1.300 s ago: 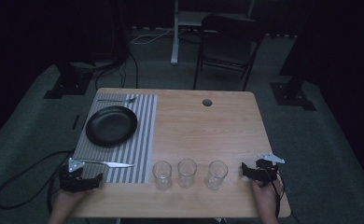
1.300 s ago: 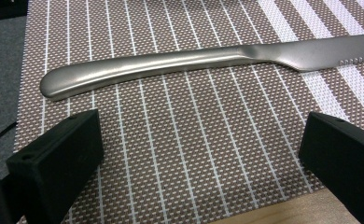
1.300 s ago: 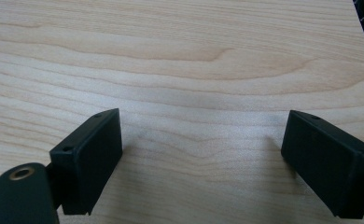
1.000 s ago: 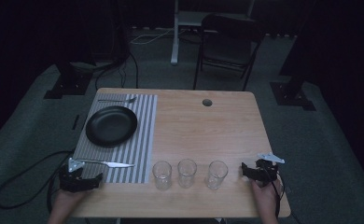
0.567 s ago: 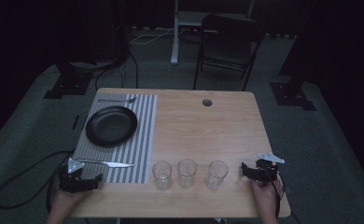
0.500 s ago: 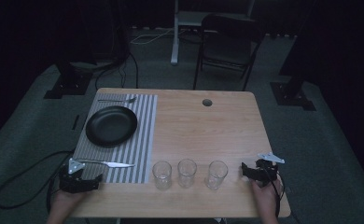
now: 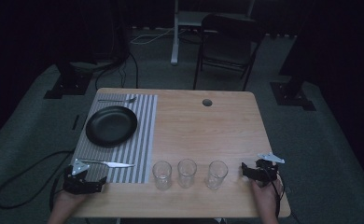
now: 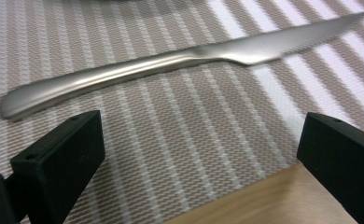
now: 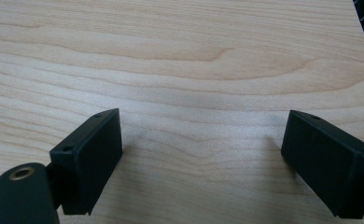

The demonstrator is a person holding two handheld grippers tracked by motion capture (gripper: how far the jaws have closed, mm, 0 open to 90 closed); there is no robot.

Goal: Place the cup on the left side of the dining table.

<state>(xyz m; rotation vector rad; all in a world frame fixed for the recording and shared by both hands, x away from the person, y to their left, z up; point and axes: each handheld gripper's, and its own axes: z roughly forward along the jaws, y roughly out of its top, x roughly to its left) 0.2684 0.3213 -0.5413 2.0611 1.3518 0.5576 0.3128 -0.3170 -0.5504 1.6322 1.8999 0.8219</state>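
On the wooden table [image 7: 194,126]: three glasses [image 7: 186,173], one black plate [image 7: 111,126], one fork [image 7: 117,100] at 12 o'clock of the plate, one knife [image 8: 171,63]. The knife lies on the striped mat [image 7: 143,140], long axis 9-to-3, blade toward 3, just beyond the left gripper [image 8: 199,154], whose jaws are spread and empty. Right gripper [image 9: 201,158] likewise released over bare wood

Brushed metal knife [image 8: 171,60], woven mat [image 8: 180,149], matt wood table [image 9: 194,51]

Right hand-held gripper [image 9: 203,158], jaws wide apart, low over bare pale wooden table [image 9: 194,56].
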